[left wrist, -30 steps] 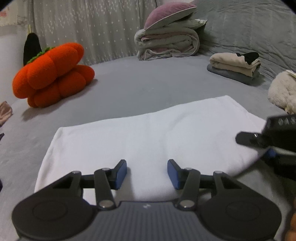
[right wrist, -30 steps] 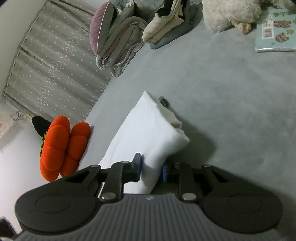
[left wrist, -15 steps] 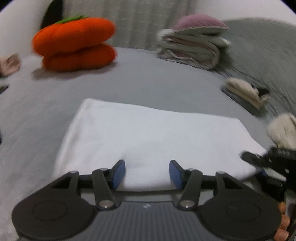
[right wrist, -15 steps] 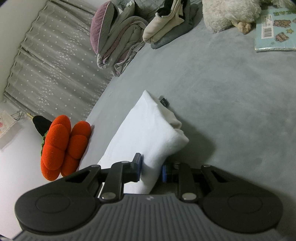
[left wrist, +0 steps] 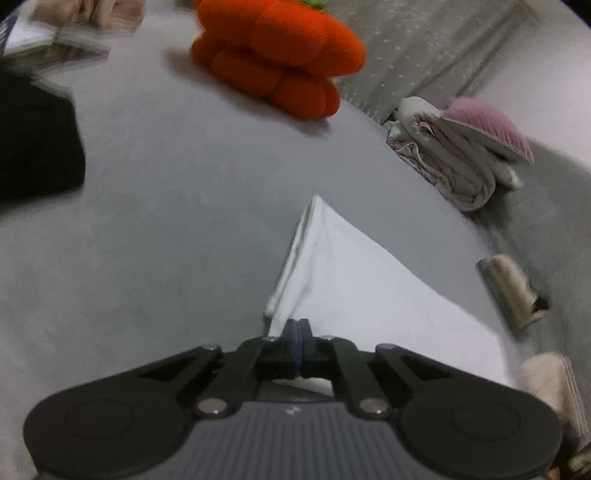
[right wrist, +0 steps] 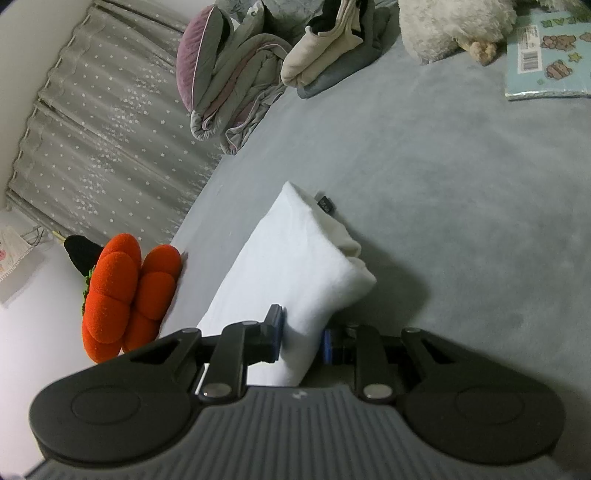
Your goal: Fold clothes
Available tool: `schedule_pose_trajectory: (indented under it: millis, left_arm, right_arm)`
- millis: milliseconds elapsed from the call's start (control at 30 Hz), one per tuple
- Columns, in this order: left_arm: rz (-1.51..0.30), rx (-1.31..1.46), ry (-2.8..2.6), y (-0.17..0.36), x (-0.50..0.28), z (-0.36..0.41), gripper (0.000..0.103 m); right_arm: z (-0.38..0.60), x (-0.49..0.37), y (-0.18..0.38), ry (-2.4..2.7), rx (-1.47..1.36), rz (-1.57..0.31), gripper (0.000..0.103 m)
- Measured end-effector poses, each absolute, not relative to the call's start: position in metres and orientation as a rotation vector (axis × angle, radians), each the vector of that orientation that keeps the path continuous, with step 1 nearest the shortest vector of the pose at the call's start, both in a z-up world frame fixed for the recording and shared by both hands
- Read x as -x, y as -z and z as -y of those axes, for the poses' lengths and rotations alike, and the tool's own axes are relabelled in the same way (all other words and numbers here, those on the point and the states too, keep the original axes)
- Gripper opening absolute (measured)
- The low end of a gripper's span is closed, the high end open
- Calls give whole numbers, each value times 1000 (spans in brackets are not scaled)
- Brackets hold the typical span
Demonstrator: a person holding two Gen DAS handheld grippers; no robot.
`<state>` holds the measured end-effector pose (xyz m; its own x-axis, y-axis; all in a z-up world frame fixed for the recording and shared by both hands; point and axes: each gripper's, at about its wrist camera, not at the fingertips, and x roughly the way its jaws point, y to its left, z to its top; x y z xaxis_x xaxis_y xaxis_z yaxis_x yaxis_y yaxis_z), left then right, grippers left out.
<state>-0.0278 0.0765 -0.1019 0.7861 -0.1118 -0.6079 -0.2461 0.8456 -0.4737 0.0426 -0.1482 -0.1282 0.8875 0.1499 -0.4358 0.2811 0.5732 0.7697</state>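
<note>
A folded white garment (left wrist: 351, 288) lies on the grey bed sheet (left wrist: 166, 221). In the left wrist view my left gripper (left wrist: 299, 332) is at the garment's near left corner. Its blue pads are pressed together, and white fabric shows just beyond and beneath them. In the right wrist view the garment (right wrist: 291, 251) runs away from me as a thick roll. My right gripper (right wrist: 301, 336) is shut on its near end, one pad on each side of the fold. A small black tag (right wrist: 325, 203) sticks out at the far end.
An orange pumpkin cushion (left wrist: 280, 55) sits beyond the garment near the starred curtain (right wrist: 110, 147). Folded blankets with a pink pillow (right wrist: 229, 74) and a beige-and-grey clothes stack (right wrist: 332, 48) lie at the back. A plush toy (right wrist: 450, 26), a blue book (right wrist: 546, 59) and a dark item (left wrist: 33, 147) are also there.
My left gripper swung from the garment's long side to its left corner, rolled, and its jaws went from open to shut. The right gripper kept still, holding its end.
</note>
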Motion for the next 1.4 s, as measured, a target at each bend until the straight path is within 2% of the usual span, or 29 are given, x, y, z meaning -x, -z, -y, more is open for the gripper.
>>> schedule_pose_trajectory:
  millis: [167, 267, 467, 533, 700, 833, 1067, 1300, 1400]
  left_arm:
    - [-695, 403, -195, 96, 25, -74, 4]
    - [-710, 404, -194, 99, 26, -76, 4]
    - [-559, 415, -161, 69, 34, -80, 4]
    - [-560, 406, -102, 68, 35, -70, 4]
    - [-672, 300, -87, 91, 26, -47, 3]
    - [-699, 376, -115, 103, 17, -64, 3]
    - [-708, 382, -124, 104, 20, -63, 3]
    - [-713, 389, -121, 106, 21, -62, 3]
    - [-715, 402, -119, 107, 21, -64, 3]
  right_arm:
    - [149, -42, 129, 78, -974, -492, 25]
    - [149, -42, 129, 81, -973, -492, 25]
    - [146, -39, 126, 85, -981, -495, 25]
    - [146, -39, 126, 88, -981, -497, 25]
    - [144, -38, 123, 100, -947, -499, 25]
    - [155, -32, 120, 132, -969, -504, 25]
    - [161, -30, 120, 143, -936, -520, 20]
    - [167, -26, 113, 165, -889, -503, 20]
    - [184, -21, 117, 212, -957, -494, 20]
